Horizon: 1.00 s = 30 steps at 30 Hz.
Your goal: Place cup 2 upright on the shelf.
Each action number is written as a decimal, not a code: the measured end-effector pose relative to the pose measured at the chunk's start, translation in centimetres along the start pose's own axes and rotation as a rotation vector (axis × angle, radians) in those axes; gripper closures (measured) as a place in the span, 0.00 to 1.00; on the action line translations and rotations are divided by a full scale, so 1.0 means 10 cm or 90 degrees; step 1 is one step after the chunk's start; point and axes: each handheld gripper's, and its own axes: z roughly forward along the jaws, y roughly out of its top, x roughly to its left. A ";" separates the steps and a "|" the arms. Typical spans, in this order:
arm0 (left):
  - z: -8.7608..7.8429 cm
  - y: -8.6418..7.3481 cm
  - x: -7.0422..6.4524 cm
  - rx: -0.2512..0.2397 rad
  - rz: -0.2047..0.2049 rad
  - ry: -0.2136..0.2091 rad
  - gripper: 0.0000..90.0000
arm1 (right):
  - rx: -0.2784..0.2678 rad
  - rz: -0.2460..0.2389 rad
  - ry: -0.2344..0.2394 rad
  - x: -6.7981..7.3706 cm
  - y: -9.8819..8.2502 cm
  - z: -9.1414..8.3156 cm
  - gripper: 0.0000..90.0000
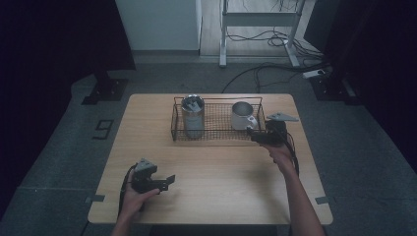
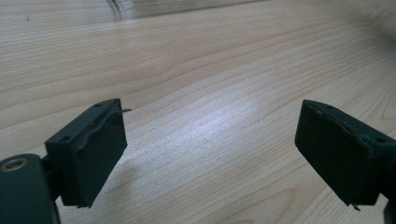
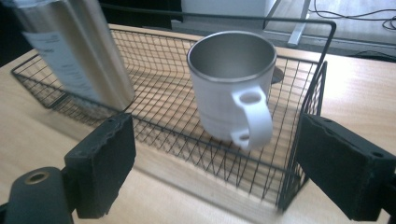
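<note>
A black wire basket (image 1: 216, 139) stands at the back of the wooden table (image 1: 221, 191). In it a steel tumbler (image 1: 193, 117) stands upright on the left and a white mug (image 1: 242, 116) on the right. My right gripper (image 1: 253, 135) is open at the basket's front right corner, outside the wire. In the right gripper view the mug (image 3: 229, 79) faces my right gripper (image 3: 219, 154) handle first, behind the basket's front rim (image 3: 159, 127), with the tumbler (image 3: 79, 51) to its left. My left gripper (image 1: 169, 181) rests low at the table's front left. It (image 2: 210, 149) is open over bare wood.
The basket has high wire walls around both vessels. Beyond the table are a white desk frame (image 1: 223, 34), floor cables (image 1: 275, 39) and dark stands at both sides. Bare tabletop lies between the two grippers.
</note>
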 end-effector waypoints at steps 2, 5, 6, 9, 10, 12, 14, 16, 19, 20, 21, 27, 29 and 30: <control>0.00 0.00 0.00 0.001 0.001 0.001 0.10 | -0.002 -0.003 0.000 0.00 -0.07 -0.06 0.14; 0.01 0.00 -0.01 0.003 0.000 0.001 0.10 | -0.003 -0.003 0.000 0.00 -0.19 -0.14 0.14; 0.01 0.00 -0.01 0.003 0.000 0.001 0.10 | -0.003 -0.003 0.000 0.00 -0.19 -0.14 0.14; 0.02 -0.01 -0.01 0.005 0.001 0.003 0.10 | 0.000 -0.002 -0.001 0.00 -0.33 -0.23 0.14; 0.02 -0.01 -0.02 0.006 0.001 0.003 0.10 | 0.000 -0.002 -0.001 0.00 -0.35 -0.24 0.14; 0.02 -0.01 -0.02 0.006 0.002 0.003 0.10 | -0.002 -0.002 0.000 0.00 -0.42 -0.29 0.14; 0.02 -0.01 -0.03 0.008 0.003 0.003 0.10 | -0.002 0.000 -0.001 -0.01 -0.48 -0.32 0.14; 0.03 -0.02 -0.03 0.010 0.005 0.004 0.10 | 0.000 0.003 -0.001 0.00 -0.54 -0.36 0.14; 0.04 -0.02 -0.04 0.012 0.006 0.003 0.10 | 0.002 0.005 0.001 0.00 -0.65 -0.41 0.14; 0.04 -0.02 -0.04 0.012 0.006 0.003 0.10 | 0.002 0.005 0.001 0.00 -0.65 -0.41 0.14; 0.04 -0.02 -0.04 0.012 0.006 0.005 0.10 | 0.004 0.009 0.002 0.00 -0.74 -0.45 0.15; 0.05 -0.03 -0.04 0.015 0.008 0.007 0.10 | 0.016 0.017 0.007 0.00 -0.94 -0.51 0.15; 0.05 -0.03 -0.04 0.016 0.008 0.008 0.10 | 0.021 0.018 0.010 0.00 -1.01 -0.52 0.15; 0.05 -0.03 -0.04 0.016 0.008 0.008 0.10 | 0.023 0.018 0.010 0.00 -1.03 -0.53 0.15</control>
